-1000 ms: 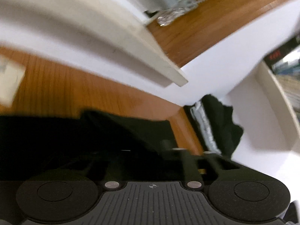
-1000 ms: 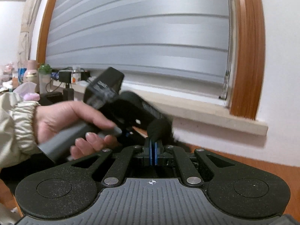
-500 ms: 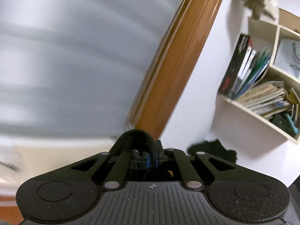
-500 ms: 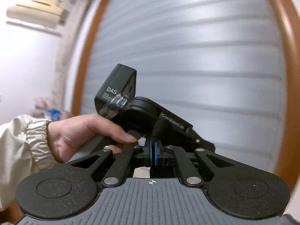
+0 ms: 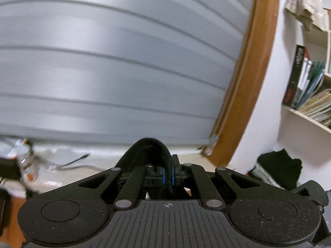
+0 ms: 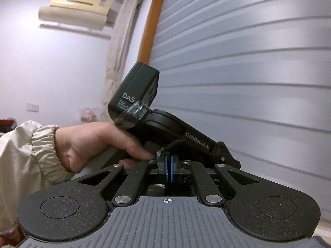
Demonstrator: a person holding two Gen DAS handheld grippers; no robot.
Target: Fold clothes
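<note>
Both grippers are lifted high and aimed at the grey window blind [image 5: 115, 66]. The left gripper [image 5: 168, 175] has its fingers pinched together on a fold of black cloth [image 5: 148, 150], which humps up over the blue pads and drapes down out of sight below them. From the right wrist camera, the left hand [image 6: 97, 144] sits at about nine o'clock, wrapped round the left gripper's handle, a cream elastic cuff [image 6: 44, 150] at the wrist.

The right gripper [image 6: 168, 170] has its fingers pressed narrow, blue pads almost meeting; a sliver of something dark lies between them, but I cannot tell whether it is the same cloth.

Down at about four o'clock in the left view, a second heap of dark clothes [image 5: 279, 167] lies against the white wall, below a bookshelf [image 5: 306, 115] packed with books. The orange-brown window frame [image 5: 248, 95] runs up at two o'clock. An air conditioner [image 6: 76, 14] hangs on the wall at eleven o'clock in the right view.
</note>
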